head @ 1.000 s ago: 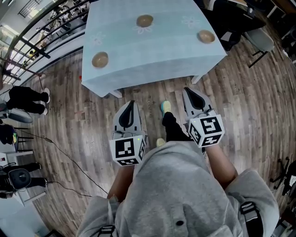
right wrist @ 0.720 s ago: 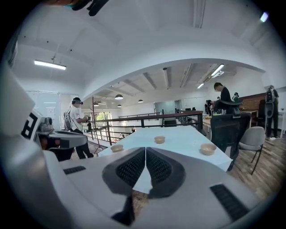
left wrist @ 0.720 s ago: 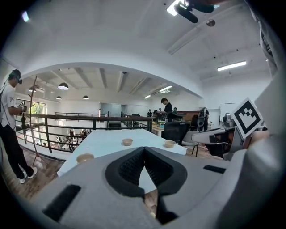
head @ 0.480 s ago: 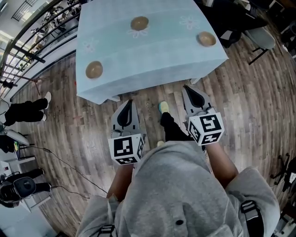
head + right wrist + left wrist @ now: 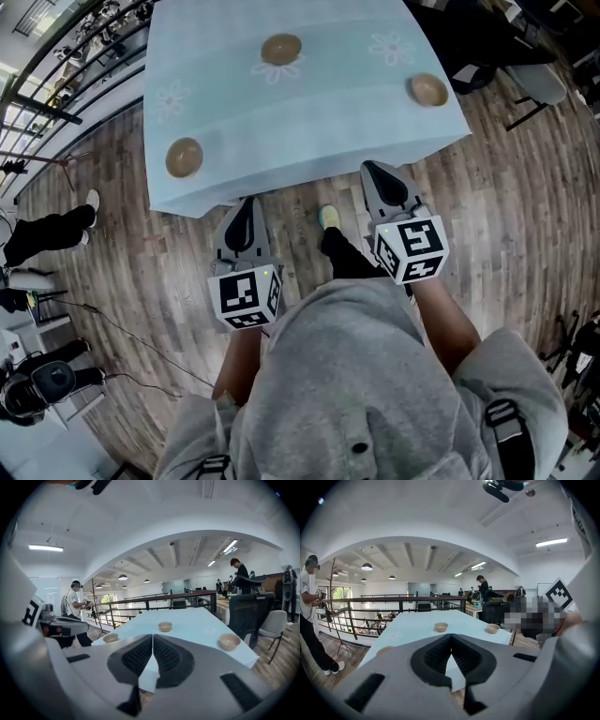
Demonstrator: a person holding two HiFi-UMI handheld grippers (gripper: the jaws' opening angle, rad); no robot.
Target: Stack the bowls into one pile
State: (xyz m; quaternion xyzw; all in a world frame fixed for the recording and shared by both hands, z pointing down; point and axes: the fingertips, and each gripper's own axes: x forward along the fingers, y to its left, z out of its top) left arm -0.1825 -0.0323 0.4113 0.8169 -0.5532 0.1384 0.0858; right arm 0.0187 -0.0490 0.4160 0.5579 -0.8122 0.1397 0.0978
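Three tan bowls stand apart on a table under a pale blue cloth (image 5: 309, 103): one at the near left (image 5: 184, 157), one at the far middle (image 5: 281, 48), one at the right (image 5: 428, 90). My left gripper (image 5: 246, 208) hangs over the floor just short of the table's near edge, jaws shut and empty. My right gripper (image 5: 372, 172) is also short of that edge, shut with nothing in it. In the left gripper view the middle bowl (image 5: 440, 626) and right bowl (image 5: 493, 628) show beyond the shut jaws (image 5: 451, 638). The right gripper view shows all three bowls (image 5: 111, 637) (image 5: 164, 626) (image 5: 229, 641) past its shut jaws (image 5: 153, 640).
Wooden floor (image 5: 525, 206) surrounds the table. A black railing (image 5: 56, 56) runs along the far left. A person's legs (image 5: 47, 230) stand at the left, near equipment on the floor (image 5: 42, 389). A grey chair (image 5: 539, 80) sits right of the table. My foot (image 5: 330, 217) is between the grippers.
Both grippers have moved forward toward the table's near edge, which now lies closer to them. Their jaws stayed shut. The bowls have not moved on the cloth.
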